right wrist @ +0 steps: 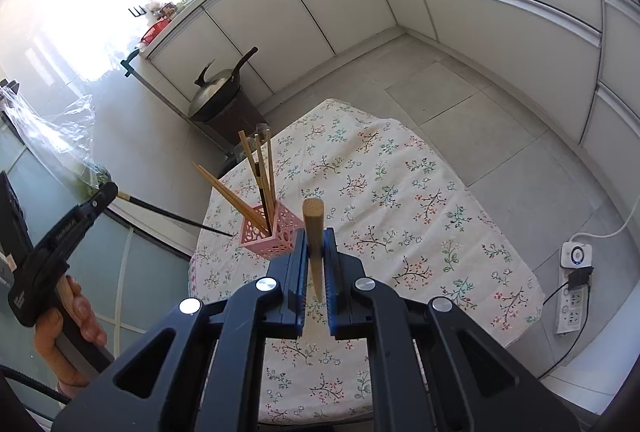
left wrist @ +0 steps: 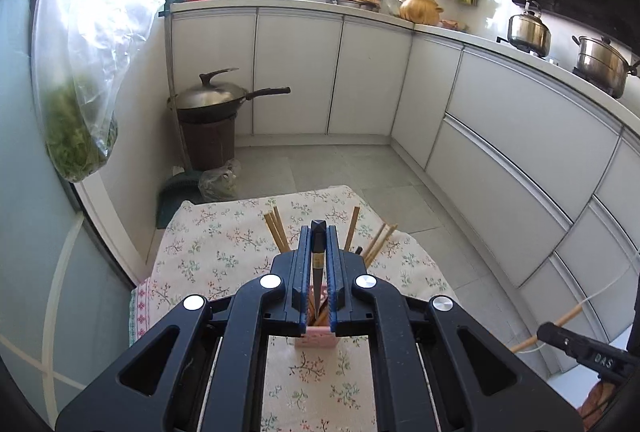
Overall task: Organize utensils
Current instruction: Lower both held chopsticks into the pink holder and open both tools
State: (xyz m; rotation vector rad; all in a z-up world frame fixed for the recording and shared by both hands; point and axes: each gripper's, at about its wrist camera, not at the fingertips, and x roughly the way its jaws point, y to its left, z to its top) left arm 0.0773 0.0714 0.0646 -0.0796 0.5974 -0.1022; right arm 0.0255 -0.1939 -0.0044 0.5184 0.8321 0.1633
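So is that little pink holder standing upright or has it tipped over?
Upright. In the right wrist view the pink holder sits flat on the flowered tablecloth, open top upward, with chopsticks leaning out of it.

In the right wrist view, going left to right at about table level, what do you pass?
Left gripper holding a dark chopstick → pink holder of chopsticks → wooden chopstick clamped in the right gripper → floral tablecloth → white power strip.
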